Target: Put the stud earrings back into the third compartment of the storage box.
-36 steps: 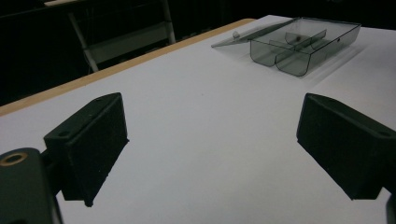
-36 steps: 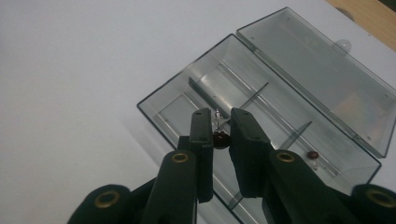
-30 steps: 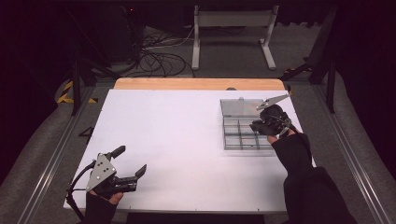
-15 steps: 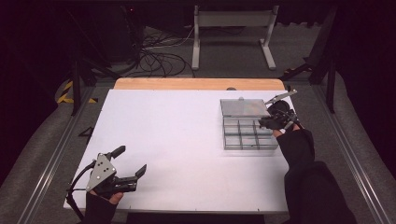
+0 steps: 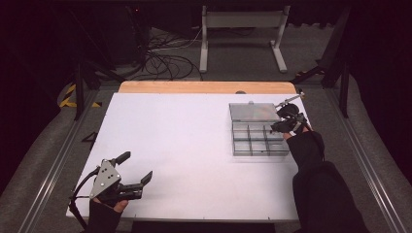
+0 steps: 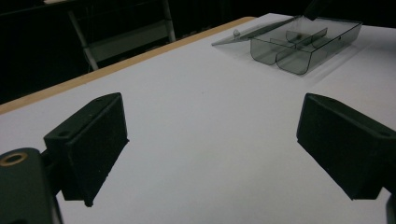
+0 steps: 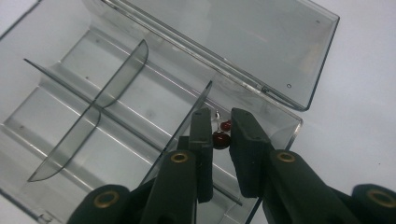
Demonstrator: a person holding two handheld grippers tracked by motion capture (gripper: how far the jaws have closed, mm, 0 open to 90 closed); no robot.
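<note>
The right gripper view shows the right gripper (image 7: 219, 135) pinching small dark-red beads (image 7: 220, 138) over the clear-grey plastic compartment box (image 7: 116, 107), too small to make out from above.

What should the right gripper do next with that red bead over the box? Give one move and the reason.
Probably lower a little further, then open. The right gripper is shut on a small red bead piece, poised over a corner compartment of the clear divided box whose lid lies open. That compartment looks bare beneath, so releasing low should keep the piece from bouncing out.

Right tongs (image 5: 287, 118) dropped rightward over box (image 5: 256, 141)
</note>
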